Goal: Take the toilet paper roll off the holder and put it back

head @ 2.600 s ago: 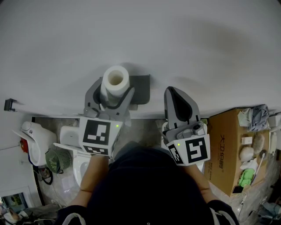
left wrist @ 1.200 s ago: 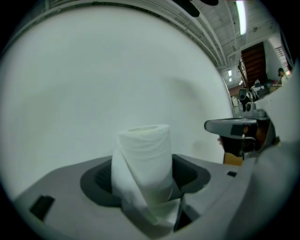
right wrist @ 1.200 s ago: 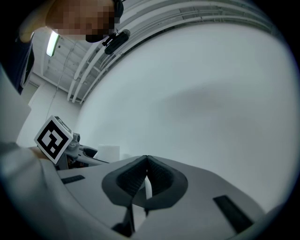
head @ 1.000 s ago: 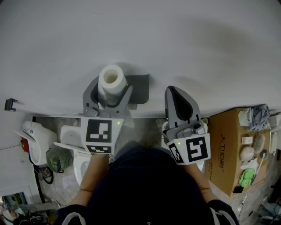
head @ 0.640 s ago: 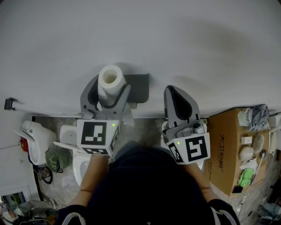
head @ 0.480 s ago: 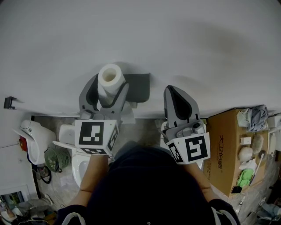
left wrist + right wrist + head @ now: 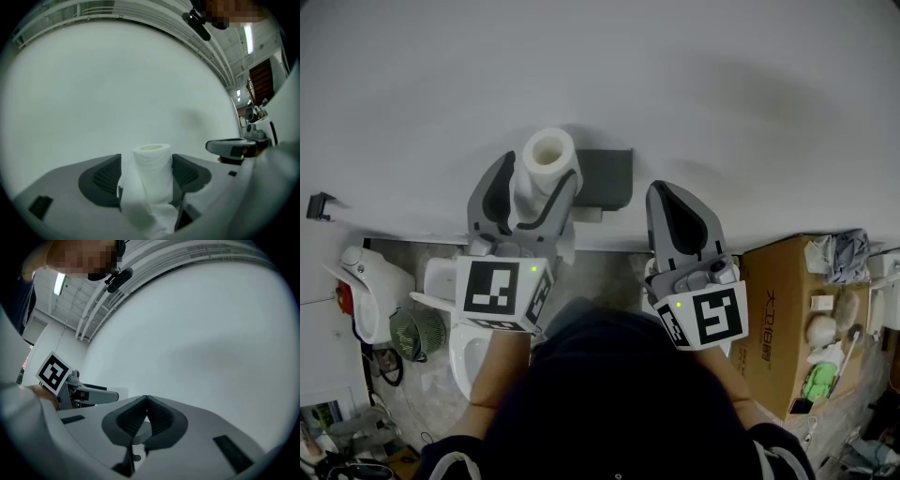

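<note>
left gripper (image 7: 146, 180): clamped on toilet paper roll (image 7: 548, 156) (upright, just beside holder (image 7: 609, 178))
right gripper (image 7: 146, 399): jaws together, empty

Soft matt white paper, slightly crinkled, on the roll (image 7: 548, 155). Smooth matt grey plastic on the left gripper (image 7: 541, 169) and right gripper (image 7: 660, 187), with ribbed dark pads (image 7: 161, 420). Matt dark grey holder (image 7: 609, 176). Smooth matt white wall (image 7: 722, 84). Brown cardboard box (image 7: 773, 300).
</note>
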Tool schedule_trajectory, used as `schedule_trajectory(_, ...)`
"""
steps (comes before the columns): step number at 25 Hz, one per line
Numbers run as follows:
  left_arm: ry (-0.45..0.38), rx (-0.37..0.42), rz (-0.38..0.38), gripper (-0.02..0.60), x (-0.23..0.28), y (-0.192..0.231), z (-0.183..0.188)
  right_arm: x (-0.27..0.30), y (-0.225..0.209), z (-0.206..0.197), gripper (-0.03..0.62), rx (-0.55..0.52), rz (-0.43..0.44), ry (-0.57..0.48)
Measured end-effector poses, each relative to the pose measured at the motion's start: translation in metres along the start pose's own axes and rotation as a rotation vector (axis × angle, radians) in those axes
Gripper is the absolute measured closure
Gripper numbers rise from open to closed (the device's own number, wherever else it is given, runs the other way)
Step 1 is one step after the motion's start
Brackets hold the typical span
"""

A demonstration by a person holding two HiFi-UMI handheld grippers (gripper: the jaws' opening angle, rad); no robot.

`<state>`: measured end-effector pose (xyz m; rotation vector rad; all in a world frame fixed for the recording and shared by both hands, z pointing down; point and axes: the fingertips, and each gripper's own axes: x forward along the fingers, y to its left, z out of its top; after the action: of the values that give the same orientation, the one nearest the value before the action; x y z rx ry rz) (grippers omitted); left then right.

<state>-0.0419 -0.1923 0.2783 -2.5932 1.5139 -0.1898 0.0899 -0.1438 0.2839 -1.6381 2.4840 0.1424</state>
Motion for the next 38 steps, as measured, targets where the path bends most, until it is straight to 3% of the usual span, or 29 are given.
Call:
schedule_trajectory(11, -0.067, -0.033, -0.011, 0.262, -0.028, 0.012, 0.009, 0.005, 0.025, 0.004, 0.578, -0.023, -0.001, -0.006)
schedule_trajectory(13, -0.086, -0.05, 0.004, 0.293, -0.036, 0.022, 0.011, 0.007, 0.031, 0.005, 0.579, -0.027, -0.002, -0.008)
schedule_trajectory(17, -0.117, -0.067, 0.044, 0.458, -0.055, 0.042, 0.016, 0.011, 0.044, 0.009, 0.578, -0.035, -0.02, -0.003)
schedule_trajectory(21, -0.118, -0.033, 0.059, 0.578, -0.071, 0.053, 0.018, 0.012, 0.05, 0.018, 0.577, -0.042, -0.052, -0.009)
schedule_trajectory(25, -0.119, -0.002, 0.071, 0.58, -0.084, 0.06, 0.018, 0.011, 0.055, 0.024, 0.578, -0.058, -0.081, -0.012)
schedule_trajectory(38, -0.163, -0.027, 0.043, 0.58, -0.113, 0.074, 0.006, 0.0, 0.084, 0.028, 0.579, -0.146, -0.138, -0.011)
